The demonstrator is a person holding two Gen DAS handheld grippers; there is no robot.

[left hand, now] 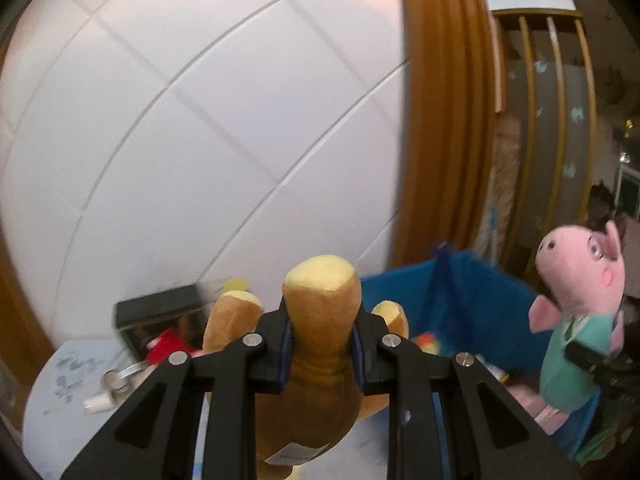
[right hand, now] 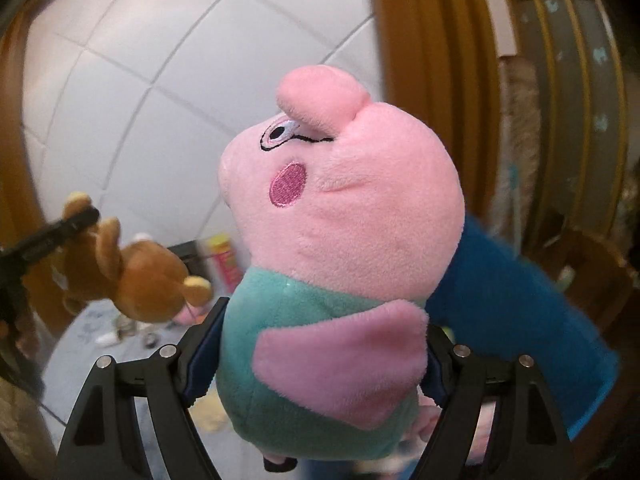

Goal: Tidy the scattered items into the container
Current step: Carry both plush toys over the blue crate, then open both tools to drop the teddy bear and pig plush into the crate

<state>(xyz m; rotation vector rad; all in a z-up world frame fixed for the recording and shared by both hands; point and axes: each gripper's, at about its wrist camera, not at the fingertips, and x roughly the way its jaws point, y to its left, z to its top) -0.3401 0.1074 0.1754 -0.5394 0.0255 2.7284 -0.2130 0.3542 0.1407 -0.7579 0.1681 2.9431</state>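
Left hand-held gripper (left hand: 322, 346) clamped on brown bear (left hand: 316, 340); right hand-held gripper (right hand: 316, 360) clamped on pink pig (right hand: 340, 240). Carry step; next, release over blue container (left hand: 480, 304).

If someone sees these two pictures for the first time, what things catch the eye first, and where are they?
The pink pig plush in a green shirt fills the middle of the right wrist view, clamped at its body by the right gripper. In the left wrist view a brown bear plush sits low in the centre, one limb pinched in the left gripper. Behind both toys stands a blue fabric bin, to the right.
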